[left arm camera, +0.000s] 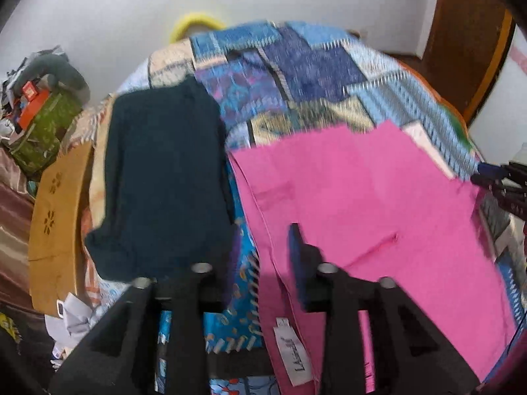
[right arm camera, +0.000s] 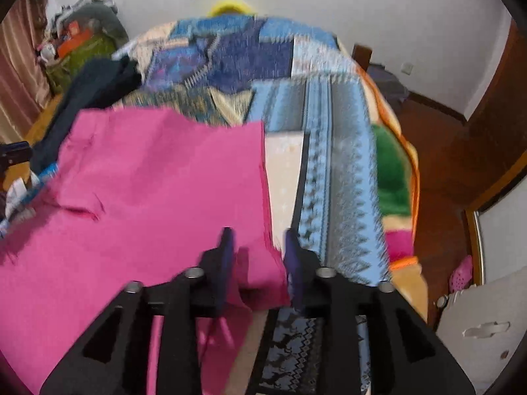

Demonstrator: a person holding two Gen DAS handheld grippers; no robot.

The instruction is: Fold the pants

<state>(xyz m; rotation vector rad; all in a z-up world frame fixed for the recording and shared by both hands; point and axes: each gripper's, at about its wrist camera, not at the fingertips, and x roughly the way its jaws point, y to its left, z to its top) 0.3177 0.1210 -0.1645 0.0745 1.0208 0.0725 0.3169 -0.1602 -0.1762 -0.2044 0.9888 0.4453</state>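
Pink pants (left arm camera: 362, 197) lie spread flat on a patchwork bedspread (left arm camera: 296, 75), a white label (left arm camera: 291, 355) showing at their near left edge. My left gripper (left arm camera: 263, 253) hangs open above that left edge, with nothing pinched between its fingers. In the right wrist view the same pants (right arm camera: 148, 181) fill the left half. My right gripper (right arm camera: 259, 253) is open above their near right corner; a loose fold of pink cloth lies between the fingers without being pressed. Each gripper also shows at the other view's edge: right gripper (left arm camera: 500, 181), left gripper (right arm camera: 13, 154).
A dark teal garment (left arm camera: 164, 181) lies left of the pants on the bedspread (right arm camera: 329, 131). A cardboard box (left arm camera: 56, 214) and a pile of bags (left arm camera: 42, 108) stand off the bed's left side. A yellow ring (left arm camera: 194, 21) sits at the far end, and wooden floor (right arm camera: 444, 164) lies to the right.
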